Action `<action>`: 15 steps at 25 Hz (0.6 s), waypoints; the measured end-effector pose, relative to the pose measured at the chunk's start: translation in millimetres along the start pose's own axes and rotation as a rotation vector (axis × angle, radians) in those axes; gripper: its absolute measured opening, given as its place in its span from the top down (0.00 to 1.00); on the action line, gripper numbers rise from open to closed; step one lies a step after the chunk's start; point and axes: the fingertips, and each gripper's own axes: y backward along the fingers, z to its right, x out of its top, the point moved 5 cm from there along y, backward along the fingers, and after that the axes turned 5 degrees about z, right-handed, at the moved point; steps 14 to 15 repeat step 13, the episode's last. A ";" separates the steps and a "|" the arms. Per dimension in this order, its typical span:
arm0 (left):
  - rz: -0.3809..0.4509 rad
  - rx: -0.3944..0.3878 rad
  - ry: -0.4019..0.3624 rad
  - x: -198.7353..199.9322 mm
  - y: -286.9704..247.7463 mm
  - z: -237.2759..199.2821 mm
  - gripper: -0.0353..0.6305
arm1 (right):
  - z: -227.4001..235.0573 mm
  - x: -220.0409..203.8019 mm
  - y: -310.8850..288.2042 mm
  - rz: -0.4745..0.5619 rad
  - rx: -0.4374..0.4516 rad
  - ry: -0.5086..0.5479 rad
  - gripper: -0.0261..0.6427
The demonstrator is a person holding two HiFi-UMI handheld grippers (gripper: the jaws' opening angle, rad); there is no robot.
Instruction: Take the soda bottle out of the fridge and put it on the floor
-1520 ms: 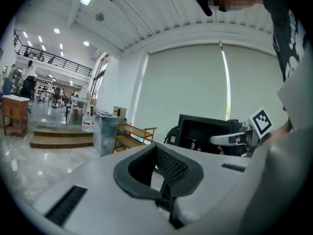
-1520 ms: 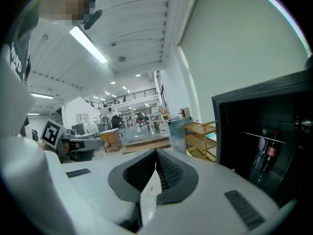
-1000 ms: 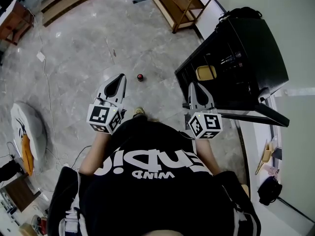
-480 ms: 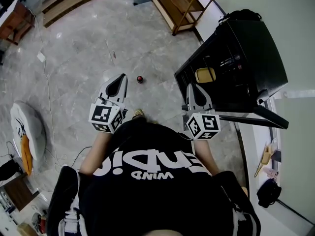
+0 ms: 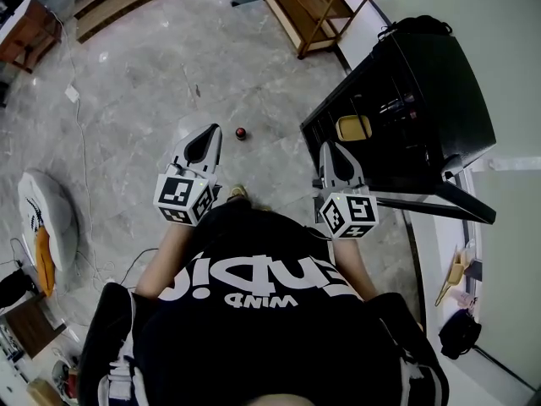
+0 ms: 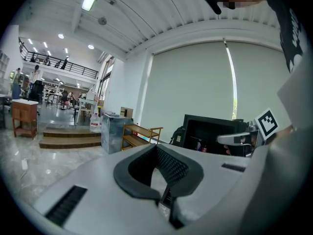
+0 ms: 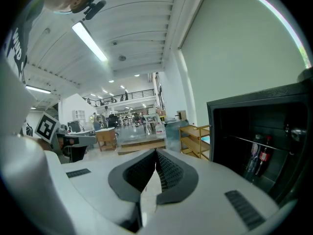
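Head view: both claws are held out in front of the person's chest over the grey marble floor (image 5: 127, 83). The left claw (image 5: 211, 130) has crept slightly forward over the last second. The right claw (image 5: 328, 145) has barely shifted and points at the open front of the black fridge (image 5: 423, 83), just short of it. A small dark round thing with a red top (image 5: 241, 133) stands on the floor between the two claws. From straight above I can't tell whether it is a bottle.

Left gripper view: the left claw (image 6: 156, 147) is closed, its ribbed pads meeting at the tip with nothing between them. The fridge (image 6: 210, 131) sits off to the right. The reddish specks inside it are too small for me to name.

Right gripper view: the right claw (image 7: 156, 152) is closed too and empty. The fridge (image 7: 259, 131) opening fills a little more of the view than it did a second and a half ago, so I judge we are closing on it. The soda bottle (image 7: 264, 155) is slim and dark, with a red cap and a red label. It stands upright on the wire shelf (image 7: 244, 142) inside the fridge, just beside a clear bottle (image 7: 252, 156). It is still well apart from the claw, which would have to part its pads before it could take the bottle.
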 end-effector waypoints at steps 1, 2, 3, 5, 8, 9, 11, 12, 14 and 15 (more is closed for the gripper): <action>-0.003 0.000 -0.002 -0.6 0.8 -0.1 0.94 | -0.6 -0.7 0.0 -0.001 0.002 -0.001 0.93; -0.006 0.001 -0.004 -1.4 1.4 -0.1 0.94 | -1.1 -1.4 -0.1 -0.003 0.002 -0.002 0.93; -0.010 0.002 -0.006 -2.2 1.9 0.0 0.94 | -1.3 -2.1 -0.1 -0.004 0.002 -0.004 0.93; -0.017 0.004 -0.014 -3.5 3.3 0.0 0.94 | -2.1 -3.4 -0.4 -0.006 0.001 -0.007 0.93; -0.024 0.008 -0.017 -4.3 6.2 -1.4 0.94 | -5.4 -4.5 -1.8 -0.007 0.007 -0.012 0.93; -0.026 0.010 -0.017 -4.4 6.9 -1.8 0.94 | -6.6 -4.5 -2.3 -0.005 0.010 -0.013 0.93; -0.029 0.011 -0.018 -4.6 7.6 -2.3 0.94 | -8.4 -4.2 -3.6 -0.002 0.017 -0.014 0.93; -0.030 0.011 -0.019 -4.7 7.7 -2.5 0.94 | -9.1 -4.2 -4.4 -0.001 0.021 -0.014 0.93; -0.031 0.011 -0.019 -4.9 7.8 -2.8 0.94 | -9.8 -4.1 -5.1 0.000 0.024 -0.014 0.93; -0.031 0.011 -0.019 -4.9 7.8 -2.8 0.94 | -9.8 -4.1 -5.1 0.000 0.024 -0.014 0.93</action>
